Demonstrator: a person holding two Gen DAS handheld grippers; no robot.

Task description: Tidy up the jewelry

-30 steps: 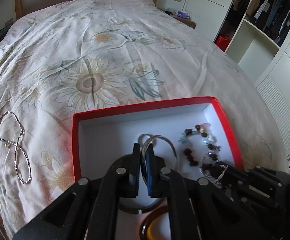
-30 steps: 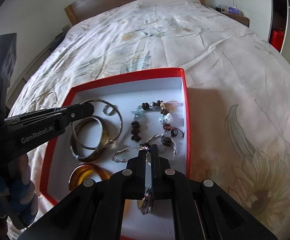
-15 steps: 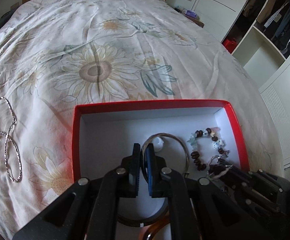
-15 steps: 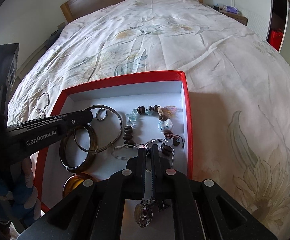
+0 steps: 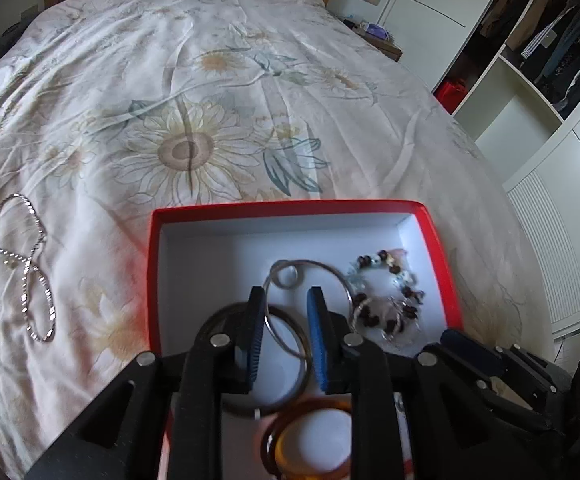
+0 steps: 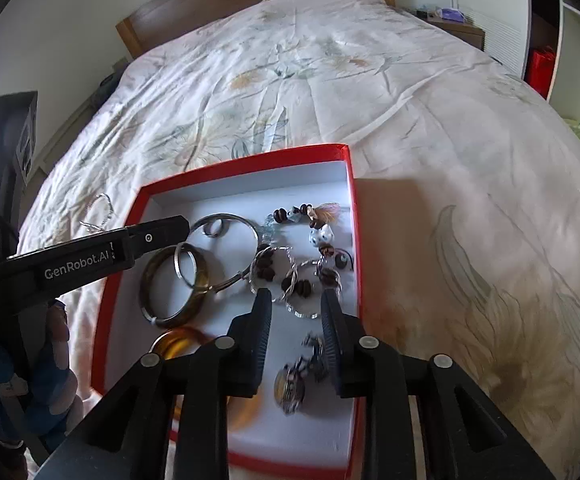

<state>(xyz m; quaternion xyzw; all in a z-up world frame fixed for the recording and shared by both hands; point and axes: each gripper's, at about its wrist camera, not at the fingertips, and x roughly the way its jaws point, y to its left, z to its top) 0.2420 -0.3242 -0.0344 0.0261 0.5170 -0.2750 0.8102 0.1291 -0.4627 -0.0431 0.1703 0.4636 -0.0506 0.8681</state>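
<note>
One "GenRobot.AI" label on left gripper point(image 6: 169, 232)

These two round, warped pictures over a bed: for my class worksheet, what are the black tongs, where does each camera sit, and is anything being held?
No robot here: a person holds a two-finger tool in each hand, with a wide-angle camera on each looking along its fingers. One picture comes from the left tool, the other from the right tool. On the flower-print bedspread stands a red cardboard box with a white inside, holding a thin silver wire bangle, a brown and pale bead bracelet, an amber bangle and a small watch-like charm. A silver chain lies outside on the bedspread. Both tools' jaws are opening; neither grips anything.
</note>
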